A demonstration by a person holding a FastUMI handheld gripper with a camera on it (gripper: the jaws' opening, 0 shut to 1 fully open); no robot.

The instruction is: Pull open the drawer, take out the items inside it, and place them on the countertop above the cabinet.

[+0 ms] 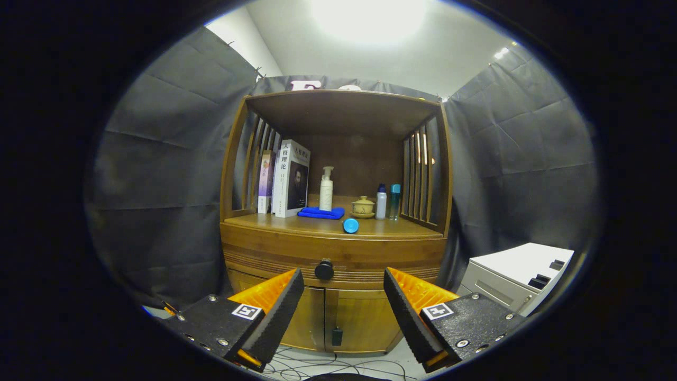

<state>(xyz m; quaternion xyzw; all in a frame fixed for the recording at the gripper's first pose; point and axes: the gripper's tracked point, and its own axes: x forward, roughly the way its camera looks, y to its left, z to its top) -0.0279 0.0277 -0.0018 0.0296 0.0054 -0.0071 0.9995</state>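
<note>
A wooden cabinet stands ahead with its drawer (333,257) closed; a round black knob (324,270) sits at the drawer's middle. Above it is the countertop (296,225), with a small blue round item (350,226) lying near its front edge. My gripper (344,288) is open, its two fingers spread wide some way in front of the cabinet, at about the height of the knob and the doors below. The knob lies just beyond the left finger's tip. Nothing is between the fingers. The drawer's contents are hidden.
On the countertop stand books (288,179), a white pump bottle (326,189), a folded blue cloth (321,212), a lidded ceramic cup (363,207) and two small bottles (387,202). A white box (515,278) sits at the right. Cables (328,365) lie on the floor.
</note>
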